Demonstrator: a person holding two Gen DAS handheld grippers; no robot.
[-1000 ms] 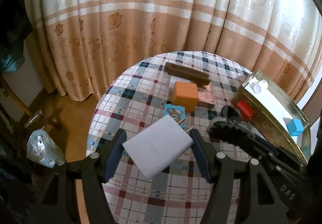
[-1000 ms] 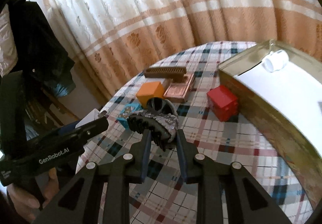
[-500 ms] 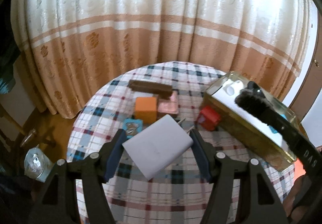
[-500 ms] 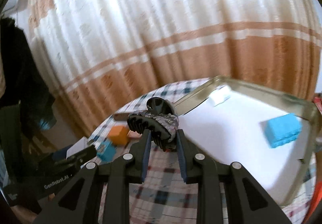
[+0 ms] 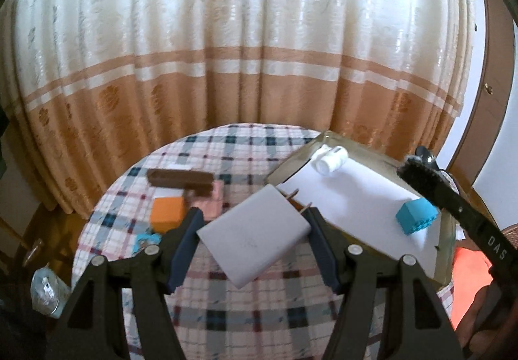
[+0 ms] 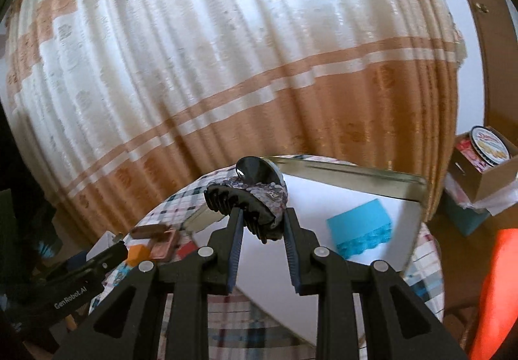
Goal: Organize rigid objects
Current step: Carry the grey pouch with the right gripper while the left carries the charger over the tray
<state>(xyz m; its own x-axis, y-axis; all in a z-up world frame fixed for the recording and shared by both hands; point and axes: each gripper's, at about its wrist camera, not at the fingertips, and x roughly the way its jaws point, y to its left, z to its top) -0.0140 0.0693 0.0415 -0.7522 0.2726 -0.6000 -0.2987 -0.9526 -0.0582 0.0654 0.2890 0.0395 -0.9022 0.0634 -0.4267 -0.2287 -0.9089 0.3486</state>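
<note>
White charger (image 5: 257,238) with two metal prongs sits clamped crosswise between the blue pads of the left gripper (image 5: 254,241), held in the air above the plaid tablecloth (image 5: 226,311); its lower corner hangs below the fingers. In the right-wrist view, the right gripper (image 6: 261,232) is closed on a dark patterned hair claw clip (image 6: 251,201), whose lower teeth are partly hidden behind the left finger. Below and beyond the clip lies the metal tin (image 6: 349,170) lined with white paper, holding a blue toy brick (image 6: 359,230), blurred by motion. From the left wrist the same tin (image 5: 291,162) also shows a small white cylindrical item (image 5: 330,159) at its far corner, too soft to identify. Left of the tin, an orange block (image 5: 166,214), a pink flat piece (image 5: 210,203) and a brown comb-like bar (image 5: 179,178) rest on the cloth; a teal item (image 5: 147,240) is half hidden by the left finger. Behind everything hangs a cream and tan curtain (image 5: 246,62).
</note>
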